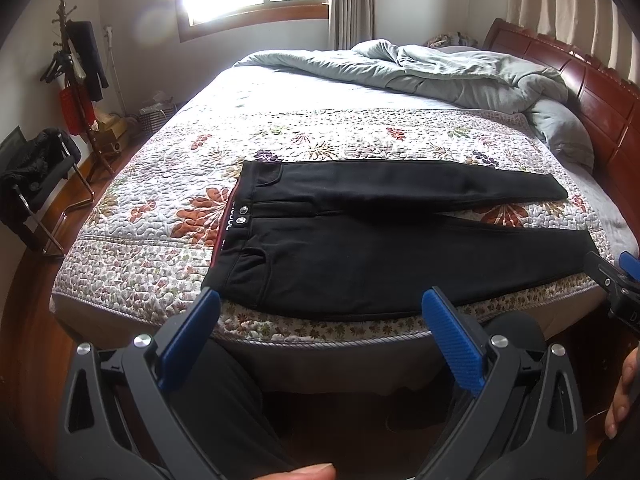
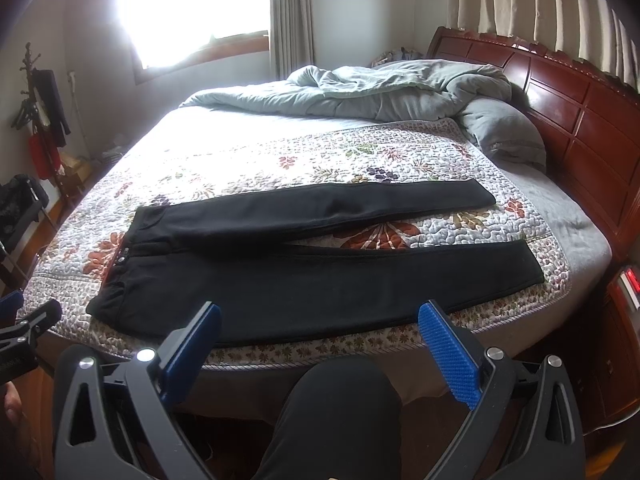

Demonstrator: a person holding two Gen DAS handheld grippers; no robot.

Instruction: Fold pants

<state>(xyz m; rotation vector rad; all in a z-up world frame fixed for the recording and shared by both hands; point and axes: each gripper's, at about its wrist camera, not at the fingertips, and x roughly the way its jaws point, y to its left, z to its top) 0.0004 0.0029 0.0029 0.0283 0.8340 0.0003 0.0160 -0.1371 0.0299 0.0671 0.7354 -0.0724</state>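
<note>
Black pants [image 1: 360,248] lie flat on the floral quilt [image 1: 160,216], waistband to the left, both legs stretched to the right and slightly spread. In the right wrist view the same pants [image 2: 304,276] reach nearly to the quilt's right edge. My left gripper [image 1: 320,304] is open, held off the bed's near edge in front of the waist and hip. My right gripper [image 2: 318,316] is open too, hovering before the near leg's middle. Neither touches the fabric. The right gripper's tip [image 1: 616,276] shows at the left view's right edge.
A rumpled grey duvet [image 1: 440,72] and pillow [image 2: 504,132] fill the far half of the bed by the dark wooden headboard [image 2: 560,104]. A coat stand [image 1: 76,80] and a chair with dark clothes [image 1: 36,176] stand on the left. A person's knee [image 2: 344,392] is below the bed edge.
</note>
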